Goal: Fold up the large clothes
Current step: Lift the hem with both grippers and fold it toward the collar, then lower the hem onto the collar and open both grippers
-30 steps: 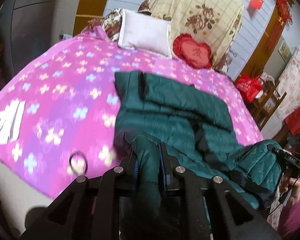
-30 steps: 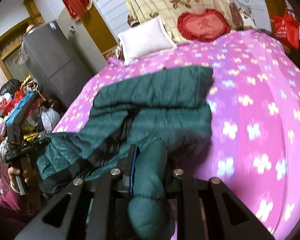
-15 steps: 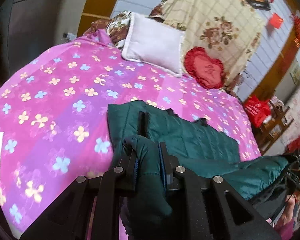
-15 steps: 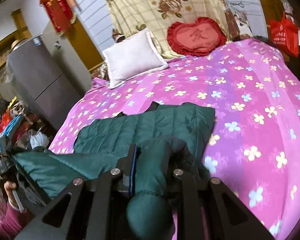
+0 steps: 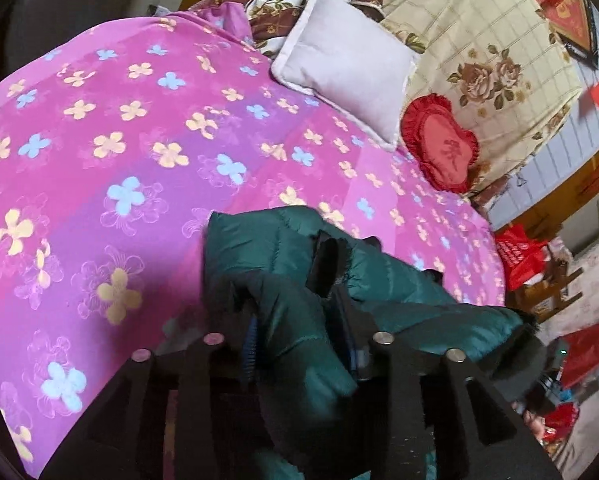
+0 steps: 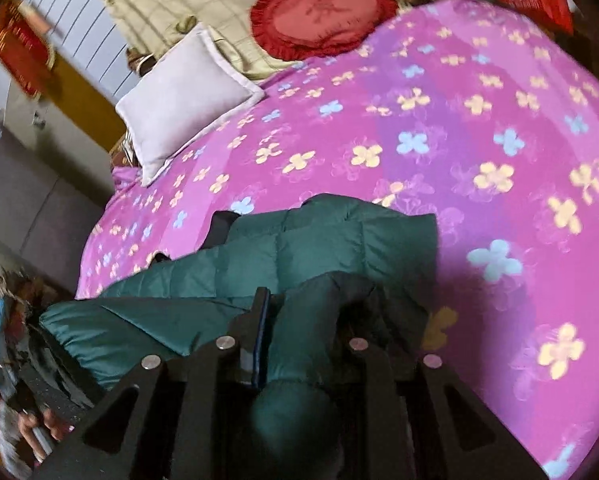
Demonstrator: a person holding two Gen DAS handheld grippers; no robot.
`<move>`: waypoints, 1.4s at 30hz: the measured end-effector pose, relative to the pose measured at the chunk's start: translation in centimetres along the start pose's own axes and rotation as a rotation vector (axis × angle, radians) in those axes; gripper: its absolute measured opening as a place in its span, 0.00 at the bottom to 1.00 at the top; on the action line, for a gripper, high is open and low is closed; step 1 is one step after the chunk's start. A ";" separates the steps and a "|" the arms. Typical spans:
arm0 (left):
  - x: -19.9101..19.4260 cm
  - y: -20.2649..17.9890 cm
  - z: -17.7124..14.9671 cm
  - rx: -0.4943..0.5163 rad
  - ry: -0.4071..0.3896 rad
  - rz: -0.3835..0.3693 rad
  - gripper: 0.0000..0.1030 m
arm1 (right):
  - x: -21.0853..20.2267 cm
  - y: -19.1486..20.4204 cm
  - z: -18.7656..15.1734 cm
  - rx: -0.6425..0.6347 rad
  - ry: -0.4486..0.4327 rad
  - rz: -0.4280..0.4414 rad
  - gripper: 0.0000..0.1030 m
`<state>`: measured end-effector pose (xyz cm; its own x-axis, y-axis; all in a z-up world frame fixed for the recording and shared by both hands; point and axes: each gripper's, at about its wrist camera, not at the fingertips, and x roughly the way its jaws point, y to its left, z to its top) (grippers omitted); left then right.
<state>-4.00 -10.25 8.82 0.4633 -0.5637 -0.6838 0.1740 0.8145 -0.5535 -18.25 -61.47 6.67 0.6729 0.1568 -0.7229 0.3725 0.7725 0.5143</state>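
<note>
Green quilted jacket [image 5: 299, 344] fills both my grippers. A second ago its lower half hung off the bed's near edge; now I have carried that half up and over, and it lies doubled on the pink flowered bedspread [image 5: 99, 160], well short of the white pillow [image 5: 347, 76] and nearer to me than the red heart cushion [image 5: 439, 144]. My left gripper [image 5: 299, 344] has just been letting its jaws out, and a fold of jacket sits loosely between them. My right gripper [image 6: 303, 332] has eased open a little too, yet a thick roll of fabric is still pinched there. I judge this fold as laid, so letting go and smoothing come next.
</note>
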 end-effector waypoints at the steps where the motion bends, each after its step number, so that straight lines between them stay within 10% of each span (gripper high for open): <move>1: -0.7 -0.1 0.0 0.007 -0.008 -0.009 0.20 | 0.0 -0.2 0.1 0.015 0.002 0.014 0.25; 5: -4.1 -0.3 -0.1 0.019 -0.138 0.036 0.50 | -1.5 0.3 0.4 -0.007 -0.028 0.059 0.50; 9: -6.2 -0.2 -0.6 -0.014 -0.187 0.029 0.51 | -4.9 1.5 0.3 -0.049 -0.117 0.029 0.64; 20: -7.1 -4.3 -3.5 0.061 -0.291 0.085 0.51 | -8.6 10.8 -3.4 -0.418 -0.283 -0.016 0.69; 30: 0.3 -4.6 -3.4 0.147 -0.168 0.232 0.51 | -4.8 17.5 -5.8 -0.551 -0.343 0.009 0.70; 35: 3.1 -3.1 -2.2 0.124 -0.099 0.283 0.51 | 1.1 21.2 -6.2 -0.708 -0.154 -0.042 0.70; 42: 4.5 -0.6 -1.5 0.051 -0.042 0.246 0.60 | 11.0 20.1 -4.5 -0.569 0.095 -0.071 0.74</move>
<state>-3.30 -13.45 5.37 0.5326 -0.3421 -0.7741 0.0943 0.9330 -0.3474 -6.27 -41.45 7.00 0.5889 0.1264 -0.7983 -0.0049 0.9882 0.1529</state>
